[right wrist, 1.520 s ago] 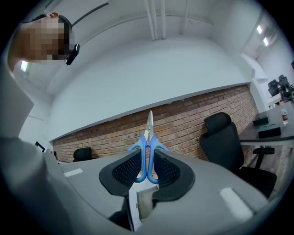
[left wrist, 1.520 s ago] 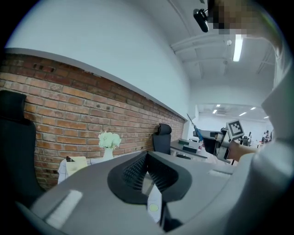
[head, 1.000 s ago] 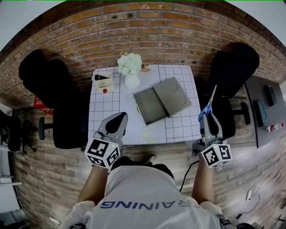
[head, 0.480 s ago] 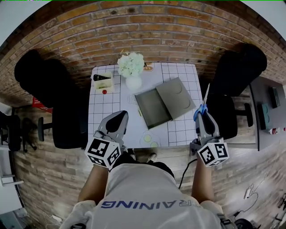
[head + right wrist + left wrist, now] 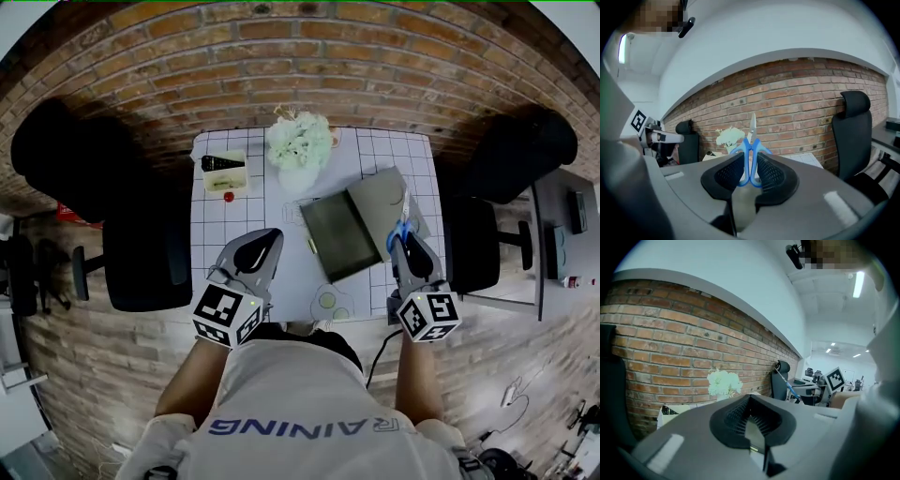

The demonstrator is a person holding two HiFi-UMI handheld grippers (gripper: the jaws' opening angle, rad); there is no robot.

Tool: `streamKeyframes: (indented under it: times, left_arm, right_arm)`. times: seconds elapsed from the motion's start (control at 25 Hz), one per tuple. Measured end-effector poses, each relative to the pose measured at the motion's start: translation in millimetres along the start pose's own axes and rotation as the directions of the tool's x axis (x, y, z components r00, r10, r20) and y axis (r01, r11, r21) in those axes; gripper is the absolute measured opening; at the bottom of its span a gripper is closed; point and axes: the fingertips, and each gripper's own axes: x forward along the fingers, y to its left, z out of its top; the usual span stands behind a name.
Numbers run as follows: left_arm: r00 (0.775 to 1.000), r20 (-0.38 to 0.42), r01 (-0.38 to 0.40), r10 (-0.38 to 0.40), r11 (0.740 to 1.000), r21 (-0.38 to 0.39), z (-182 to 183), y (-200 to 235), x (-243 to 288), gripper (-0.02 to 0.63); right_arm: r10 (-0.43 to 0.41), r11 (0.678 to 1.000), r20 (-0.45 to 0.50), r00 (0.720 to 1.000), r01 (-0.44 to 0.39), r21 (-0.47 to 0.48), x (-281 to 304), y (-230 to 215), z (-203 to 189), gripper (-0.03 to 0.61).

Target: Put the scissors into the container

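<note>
Over the worktop's [image 5: 225,225] right side, the right tongs [image 5: 405,246] clamp the blue scissors [image 5: 401,228], blades upward, apparently just above the open container [image 5: 339,236]. The left tongs [image 5: 258,253] are closed together, empty.

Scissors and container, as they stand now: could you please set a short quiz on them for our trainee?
1. True or false: the left gripper holds the scissors.
2. The scissors' handles are: A red, B blue, C black.
3. Short answer: are the scissors inside the open grey container yet?
Key: 1 false: the right gripper clamps them, and the left gripper is shut and empty. 2 B. 3 No.
</note>
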Motion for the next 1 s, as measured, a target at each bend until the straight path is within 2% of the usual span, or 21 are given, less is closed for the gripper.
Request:
streamKeyframes:
  times: [0.2,0.32,0.48,0.6,0.76,1.0]
  left_arm:
    - [0.999,-0.034,-0.002,0.001,1.0,-0.013,-13,29,1,-0.002]
    - [0.999,-0.049,0.005,-0.006,1.0,-0.029,-19,36,2,-0.002]
    - [0.997,-0.073,0.011,-0.014,0.999,-0.043,-29,40,2,-0.002]
    - [0.996,-0.091,0.002,-0.007,0.998,-0.055,-37,45,0,-0.002]
    - [0.994,-0.108,-0.008,0.0,0.998,-0.069,-44,50,-4,-0.002]
    - [0.993,-0.117,-0.031,0.02,0.995,-0.096,-50,56,-10,-0.002]
  right_arm:
    - [-0.004,1.0,-0.134,0.991,0.0,-0.031,42,12,-47,0.104]
    - [0.004,0.999,-0.257,0.966,-0.016,-0.045,62,19,-85,0.106]
    - [-0.005,0.996,-0.453,0.892,-0.034,-0.078,79,24,-147,0.106]
    - [-0.027,0.996,-0.553,0.833,-0.025,-0.087,85,21,-188,0.106]
    - [-0.052,0.995,-0.634,0.771,-0.016,-0.102,91,19,-222,0.106]
    - [-0.083,0.992,-0.707,0.702,-0.008,-0.125,99,16,-244,0.106]
